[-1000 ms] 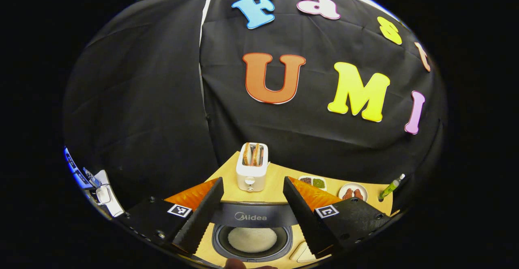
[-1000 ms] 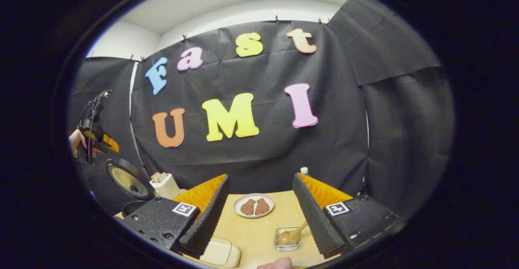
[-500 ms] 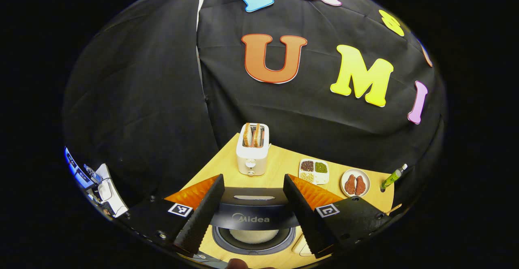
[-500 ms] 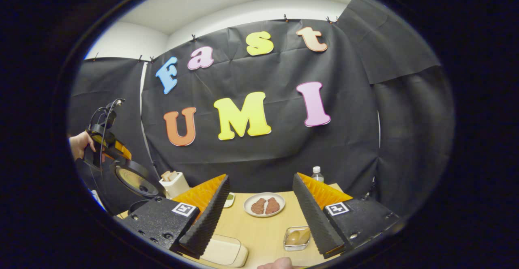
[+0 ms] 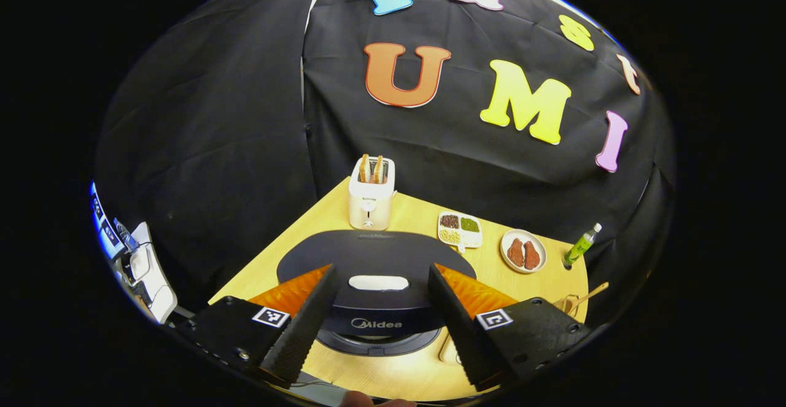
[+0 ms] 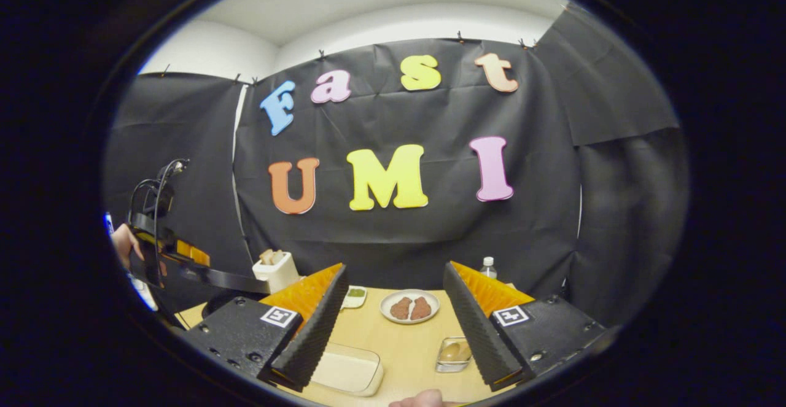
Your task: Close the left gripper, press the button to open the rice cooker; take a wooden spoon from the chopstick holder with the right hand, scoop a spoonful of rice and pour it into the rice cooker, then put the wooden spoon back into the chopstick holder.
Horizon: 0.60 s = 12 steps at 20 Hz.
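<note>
Now, straight from the tongs outward.
Left gripper point(image 5: 376, 318): fingers spread wide, nothing between them, hovering above the rice cooker.
Rice cooker point(image 5: 374, 272): right under and ahead of the left gripper, dark lid lowered almost flat over the pot, a pale oval panel on top showing between the fingers.
Toaster point(image 5: 370, 197): just beyond the cooker, two slices standing in its slots.
Divided dish point(image 5: 459, 229): ahead and to the right of the left gripper, holding beans in several colours.
Plate point(image 5: 522, 251): further right, two brown pieces on it.
Green bottle point(image 5: 580, 244): beyond the plate, by the table's edge.
Wooden spoon point(image 5: 586, 295): far right of the left gripper, its handle sticking up out of a small glass holder point(image 5: 568, 303).
Right gripper point(image 6: 396, 327): fingers spread apart too, empty, over the wooden table point(image 6: 399, 345).
Glass holder, right gripper view: just inside the right finger, low in front.
Clear box point(image 6: 347, 370): beside the left finger, white contents.
Other gripper: off to the left of the right gripper, held in a hand point(image 6: 123, 244), at the cooker lid.
</note>
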Motion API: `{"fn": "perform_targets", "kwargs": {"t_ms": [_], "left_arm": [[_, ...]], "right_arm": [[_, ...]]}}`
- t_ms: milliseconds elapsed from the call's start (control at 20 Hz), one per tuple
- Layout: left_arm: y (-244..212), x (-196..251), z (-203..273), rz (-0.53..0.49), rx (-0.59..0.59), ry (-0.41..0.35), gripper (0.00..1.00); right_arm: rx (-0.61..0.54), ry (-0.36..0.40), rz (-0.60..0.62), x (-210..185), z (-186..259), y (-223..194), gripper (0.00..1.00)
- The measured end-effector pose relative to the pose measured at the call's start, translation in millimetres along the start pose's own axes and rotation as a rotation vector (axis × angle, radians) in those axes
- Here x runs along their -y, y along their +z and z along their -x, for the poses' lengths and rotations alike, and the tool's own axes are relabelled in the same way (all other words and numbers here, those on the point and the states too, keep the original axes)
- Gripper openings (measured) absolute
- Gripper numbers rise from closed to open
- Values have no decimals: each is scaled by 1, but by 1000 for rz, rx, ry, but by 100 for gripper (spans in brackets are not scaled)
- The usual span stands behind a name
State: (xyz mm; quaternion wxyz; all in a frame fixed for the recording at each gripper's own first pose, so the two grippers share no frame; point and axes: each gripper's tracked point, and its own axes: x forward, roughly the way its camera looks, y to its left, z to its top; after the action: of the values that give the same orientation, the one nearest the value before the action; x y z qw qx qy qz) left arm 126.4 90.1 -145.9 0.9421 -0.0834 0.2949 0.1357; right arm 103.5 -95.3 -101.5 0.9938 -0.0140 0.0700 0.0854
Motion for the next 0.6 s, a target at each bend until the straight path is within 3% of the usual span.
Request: {"fn": "perform_targets", "kwargs": {"t_ms": [150,450,600], "left_arm": [[-27,-1,-1,6,-10,-15,96],[-60,-4,-12,-119,29,-9,96],[-71,-6,-15,-67,19,16,96]], "right_arm": [[13,-5,54,-6,19,10,100],[-35,40,57,-32,33,1,100],[-23,59,51,-40,30,6,100]]}}
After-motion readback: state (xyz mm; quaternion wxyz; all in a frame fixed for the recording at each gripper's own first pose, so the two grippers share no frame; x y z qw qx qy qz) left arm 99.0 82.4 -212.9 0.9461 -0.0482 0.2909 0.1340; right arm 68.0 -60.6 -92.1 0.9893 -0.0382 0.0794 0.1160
